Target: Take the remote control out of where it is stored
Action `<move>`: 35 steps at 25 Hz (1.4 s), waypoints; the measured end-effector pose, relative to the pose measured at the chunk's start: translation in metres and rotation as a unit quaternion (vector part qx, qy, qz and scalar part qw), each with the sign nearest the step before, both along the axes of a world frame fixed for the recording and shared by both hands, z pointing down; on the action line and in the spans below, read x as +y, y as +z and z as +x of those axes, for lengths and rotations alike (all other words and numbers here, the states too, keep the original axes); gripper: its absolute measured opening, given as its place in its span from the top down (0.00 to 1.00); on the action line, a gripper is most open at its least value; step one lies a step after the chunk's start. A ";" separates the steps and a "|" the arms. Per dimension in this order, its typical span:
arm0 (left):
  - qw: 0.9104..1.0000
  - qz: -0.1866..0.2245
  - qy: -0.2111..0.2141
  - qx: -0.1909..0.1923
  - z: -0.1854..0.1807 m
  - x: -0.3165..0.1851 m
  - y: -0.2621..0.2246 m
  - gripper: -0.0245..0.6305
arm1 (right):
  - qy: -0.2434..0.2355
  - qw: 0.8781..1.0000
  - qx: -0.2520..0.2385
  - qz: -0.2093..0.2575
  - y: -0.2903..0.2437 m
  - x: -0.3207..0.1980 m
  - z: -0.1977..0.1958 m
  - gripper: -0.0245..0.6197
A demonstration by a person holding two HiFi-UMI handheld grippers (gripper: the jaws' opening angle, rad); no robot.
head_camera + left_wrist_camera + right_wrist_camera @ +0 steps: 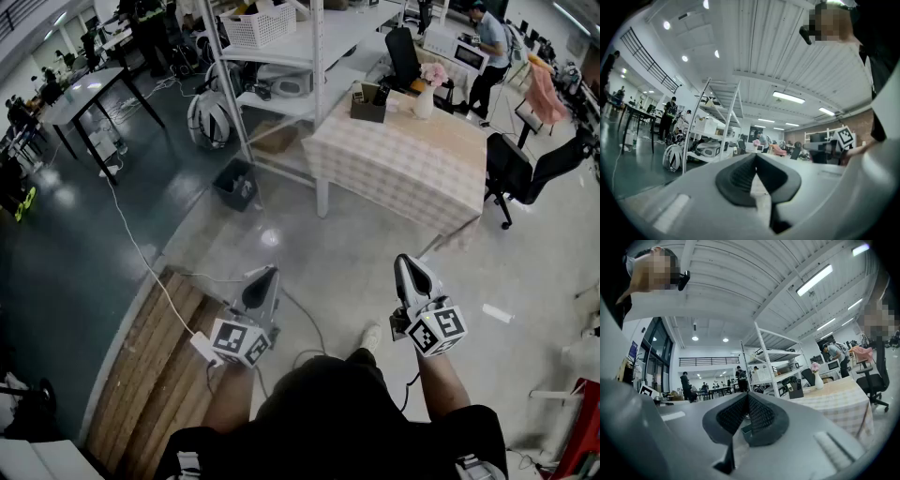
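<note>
Checked table (412,164), dark box (367,108) atop — well beyond both shut jaws

A table (412,159) draped in a pale checked cloth stands on the grey floor (328,253). At its far edge sit a dark box (367,103) with small items upright in it and, just beside that, a white vase (425,101) of pink flowers. Touching the table's left end is a white shelf rack (319,94); a white basket (258,26) rests on an upper shelf. On the floor near the rack's foot sits a dark bin (234,185). Wooden boards (159,375) lie at the near left, and a white cable (131,234) trails over the darker floor towards them. A black office chair (525,173) stands at the table's right.
</note>
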State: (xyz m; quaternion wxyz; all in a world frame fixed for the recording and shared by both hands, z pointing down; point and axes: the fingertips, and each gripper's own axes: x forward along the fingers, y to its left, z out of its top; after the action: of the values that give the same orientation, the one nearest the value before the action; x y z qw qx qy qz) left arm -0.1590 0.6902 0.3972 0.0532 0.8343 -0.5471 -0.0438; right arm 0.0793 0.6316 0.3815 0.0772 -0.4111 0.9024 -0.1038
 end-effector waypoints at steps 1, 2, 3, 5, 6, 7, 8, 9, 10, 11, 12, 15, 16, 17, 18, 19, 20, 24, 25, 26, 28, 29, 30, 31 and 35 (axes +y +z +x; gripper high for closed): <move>1.000 -0.001 -0.001 0.000 0.001 -0.002 0.001 0.96 | -0.002 1.000 -0.001 0.003 0.000 -0.002 0.001 0.96; 1.000 -0.002 -0.001 0.000 0.002 -0.004 0.001 0.96 | -0.003 1.000 -0.002 0.005 0.000 -0.003 0.002 0.96; 1.000 -0.003 -0.002 0.001 0.004 -0.006 0.002 0.96 | -0.004 1.000 -0.003 0.006 0.001 -0.006 0.003 0.96; 1.000 -0.005 -0.003 0.001 0.008 -0.011 0.005 0.96 | -0.003 1.000 -0.005 0.006 0.002 -0.012 0.008 0.96; 1.000 -0.006 -0.003 0.000 0.011 -0.015 0.006 0.96 | -0.003 1.000 -0.006 0.005 0.003 -0.016 0.011 0.96; 1.000 -0.007 -0.003 0.000 0.014 -0.020 0.007 0.96 | -0.002 1.000 -0.006 0.004 0.004 -0.021 0.014 0.96; 1.000 -0.007 -0.004 0.000 0.017 -0.024 0.008 0.96 | -0.001 1.000 -0.006 0.002 0.005 -0.027 0.018 0.96; 1.000 -0.006 -0.006 0.000 0.020 -0.030 0.008 0.96 | 0.000 1.000 -0.006 0.001 0.005 -0.033 0.022 0.96; 1.000 -0.006 -0.008 0.000 0.024 -0.036 0.007 0.96 | 0.000 1.000 -0.006 0.000 0.005 -0.040 0.026 0.96; 1.000 -0.006 -0.010 0.000 0.027 -0.042 0.006 0.96 | 0.000 1.000 -0.008 -0.002 0.005 -0.047 0.031 0.96; 1.000 -0.006 -0.013 0.000 0.031 -0.048 0.004 0.96 | -0.001 1.000 -0.010 -0.004 0.005 -0.055 0.036 0.96; 1.000 -0.006 -0.020 -0.005 0.043 -0.068 0.001 0.96 | -0.005 1.000 -0.008 -0.004 0.003 -0.078 0.048 0.96; 1.000 -0.006 -0.023 -0.006 0.048 -0.074 0.001 0.96 | -0.007 1.000 -0.003 -0.002 0.003 -0.085 0.051 0.96; 1.000 -0.007 -0.026 -0.005 0.052 -0.079 0.001 0.96 | -0.011 1.000 0.000 -0.001 0.003 -0.092 0.053 0.96; 1.000 -0.007 -0.029 -0.003 0.056 -0.084 0.002 0.96 | -0.015 1.000 0.000 -0.001 0.004 -0.100 0.057 0.96; 0.999 -0.007 -0.033 -0.002 0.060 -0.090 0.003 0.96 | -0.019 1.000 -0.003 -0.001 0.005 -0.108 0.060 0.96; 0.999 -0.007 -0.036 0.000 0.065 -0.096 0.004 0.96 | -0.024 1.000 -0.006 0.000 0.006 -0.116 0.063 0.96; 0.999 -0.006 -0.047 0.002 0.086 -0.119 0.005 0.96 | -0.040 0.999 -0.005 -0.002 0.009 -0.144 0.081 0.96; 0.999 -0.005 -0.049 0.003 0.092 -0.126 0.005 0.96 | -0.043 0.999 -0.004 -0.002 0.010 -0.151 0.087 0.96; 0.999 -0.005 -0.052 0.003 0.098 -0.133 0.006 0.96 | -0.046 0.999 -0.003 -0.001 0.011 -0.158 0.094 0.96; 0.998 -0.005 -0.057 0.004 0.113 -0.147 0.007 0.96 | -0.051 0.999 -0.003 -0.002 0.013 -0.173 0.109 0.96; 0.998 -0.005 -0.060 0.003 0.120 -0.154 0.007 0.96 | -0.053 0.999 -0.003 -0.005 0.014 -0.180 0.116 0.96; 0.998 -0.005 -0.062 0.003 0.127 -0.161 0.008 0.96 | -0.054 0.998 -0.004 -0.008 0.014 -0.187 0.123 0.96; 0.998 -0.006 -0.065 0.002 0.135 -0.167 0.008 0.96 | -0.056 0.998 -0.006 -0.011 0.014 -0.193 0.130 0.96; 0.997 -0.007 -0.070 0.004 0.165 -0.187 0.010 0.96 | -0.062 0.998 -0.010 -0.016 0.014 -0.214 0.157 0.96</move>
State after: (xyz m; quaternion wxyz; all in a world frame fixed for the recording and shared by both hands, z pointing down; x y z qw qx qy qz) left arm 0.0059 0.5032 0.4075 0.0585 0.7931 -0.6044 -0.0470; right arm 0.2362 0.4174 0.3959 0.0732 -0.3549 0.9233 -0.1271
